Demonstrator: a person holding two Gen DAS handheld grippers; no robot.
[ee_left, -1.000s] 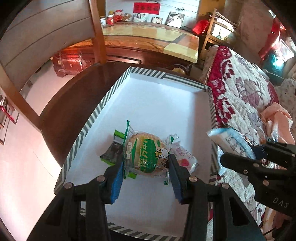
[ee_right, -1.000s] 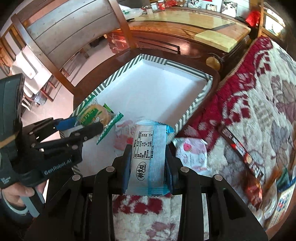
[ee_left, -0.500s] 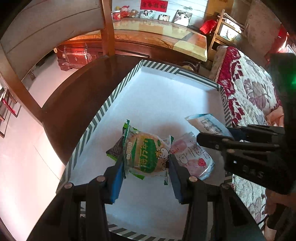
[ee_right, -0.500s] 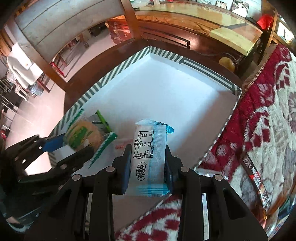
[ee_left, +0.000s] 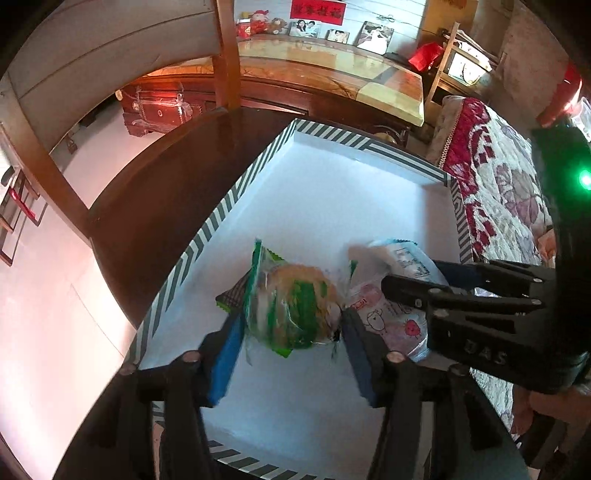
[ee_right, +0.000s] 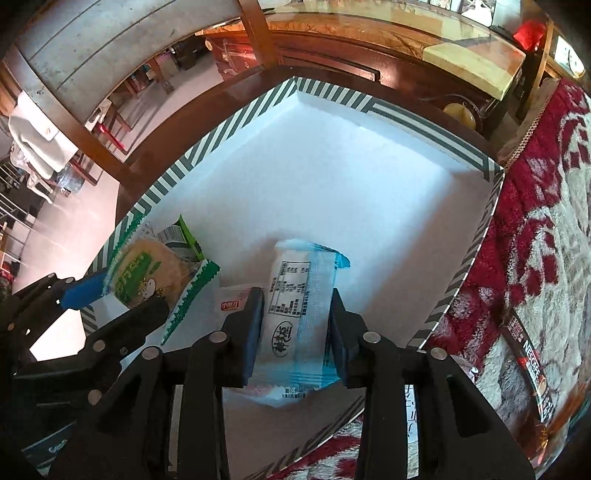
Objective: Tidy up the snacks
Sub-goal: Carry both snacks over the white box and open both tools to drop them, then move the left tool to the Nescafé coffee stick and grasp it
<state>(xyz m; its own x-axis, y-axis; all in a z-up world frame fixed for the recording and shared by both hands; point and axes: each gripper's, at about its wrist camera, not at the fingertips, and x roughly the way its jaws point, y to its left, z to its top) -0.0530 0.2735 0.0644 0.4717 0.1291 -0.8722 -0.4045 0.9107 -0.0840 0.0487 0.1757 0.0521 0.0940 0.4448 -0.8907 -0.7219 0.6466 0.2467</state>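
Dropping snacks into the striped tray (ee_right: 207, 155)

My left tongs (ee_left: 291, 354) are releasing the green rice cracker (ee_left: 295, 306) at 8 o'clock; my right tongs (ee_right: 295, 325), jaws just opening, are freeing the blue packet (ee_right: 299, 310); the Nescafé stick (ee_right: 532, 365) is waiting outside at 3.

Both grippers — left gripper (ee_left: 290, 332), right gripper (ee_right: 295, 325) — just opening.

- A dark round wooden table (ee_left: 155, 206) sits mid-room.
- Behind it stands a wooden chair (ee_right: 92, 48) with a pale slatted back.
- Beyond the table runs a glossy cabinet top (ee_left: 332, 77) bearing framed photos (ee_left: 373, 35).
- A red-and-cream floral blanket (ee_right: 546, 206) lies to the table's right.
- Pale pinkish floor (ee_left: 40, 295) spreads to its left.
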